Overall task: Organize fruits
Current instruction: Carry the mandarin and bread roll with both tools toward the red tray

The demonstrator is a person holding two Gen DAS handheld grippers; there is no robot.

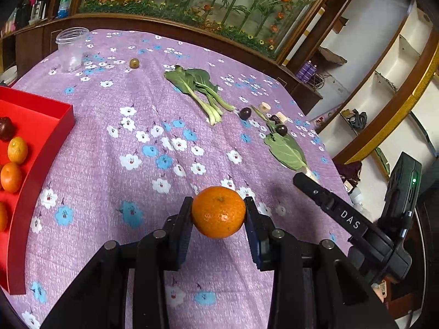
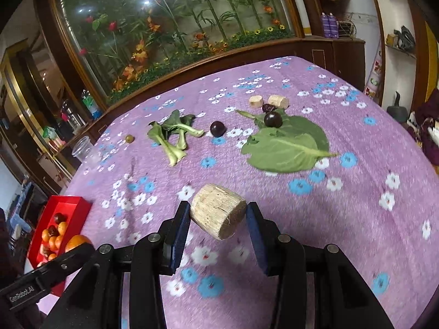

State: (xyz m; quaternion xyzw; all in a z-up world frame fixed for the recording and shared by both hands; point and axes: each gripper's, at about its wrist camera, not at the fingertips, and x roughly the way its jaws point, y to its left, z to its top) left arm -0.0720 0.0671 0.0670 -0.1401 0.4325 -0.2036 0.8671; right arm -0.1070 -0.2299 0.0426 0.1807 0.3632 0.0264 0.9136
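My left gripper (image 1: 218,213) is shut on an orange mandarin (image 1: 218,212) and holds it above the purple flowered cloth. A red tray (image 1: 44,148) at the left holds several mandarins and a dark plum (image 1: 6,128). My right gripper (image 2: 218,216) is shut on a beige cut stalk piece (image 2: 218,213), held above the cloth. Two dark plums (image 2: 217,128) (image 2: 272,119) and a small green fruit (image 2: 129,138) lie on the cloth further back. The tray also shows in the right wrist view (image 2: 74,205), at the lower left.
Bok choy (image 2: 171,137), a large green leaf (image 2: 288,148) and two beige stalk pieces (image 2: 269,101) lie on the cloth. A clear plastic cup (image 1: 72,49) stands at the far left. A wooden cabinet with a glass front runs behind the table. Shelves stand at the right.
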